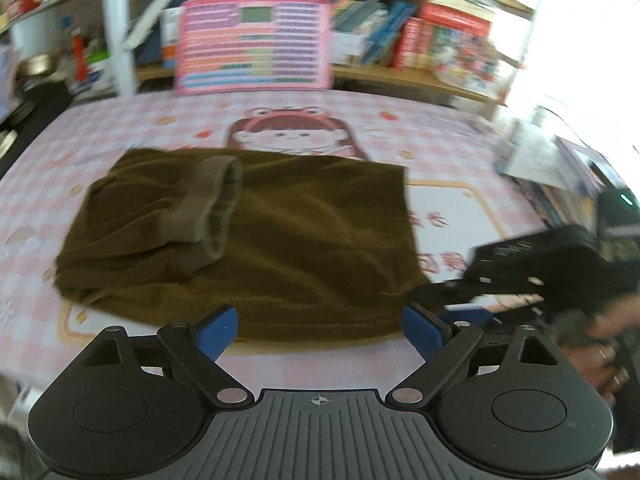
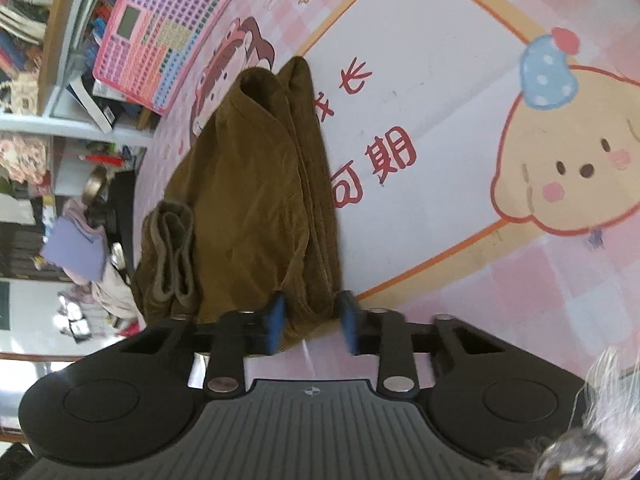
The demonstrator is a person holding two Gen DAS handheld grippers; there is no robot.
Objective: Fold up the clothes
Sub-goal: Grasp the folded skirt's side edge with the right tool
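A brown garment (image 1: 256, 240) lies folded on the pink cartoon table mat (image 1: 440, 140), with a ribbed cuff (image 1: 208, 208) turned up on top of it. My left gripper (image 1: 320, 330) stands wide open just above the garment's near edge, nothing between its blue pads (image 1: 218, 334). In the right wrist view the garment (image 2: 248, 184) runs away from me, and its near folded corner fills the narrow gap between the pads. My right gripper (image 2: 312, 320) is shut on that corner. It also shows blurred at the cloth's right corner (image 1: 520, 264).
A pink learning board (image 1: 256, 44) leans against a shelf of books (image 1: 400, 36) behind the table. Papers and boxes (image 1: 540, 156) crowd the right edge. A person's hand with rings (image 1: 608, 344) holds the right gripper. Clothes and clutter (image 2: 84, 248) lie beyond the table's far side.
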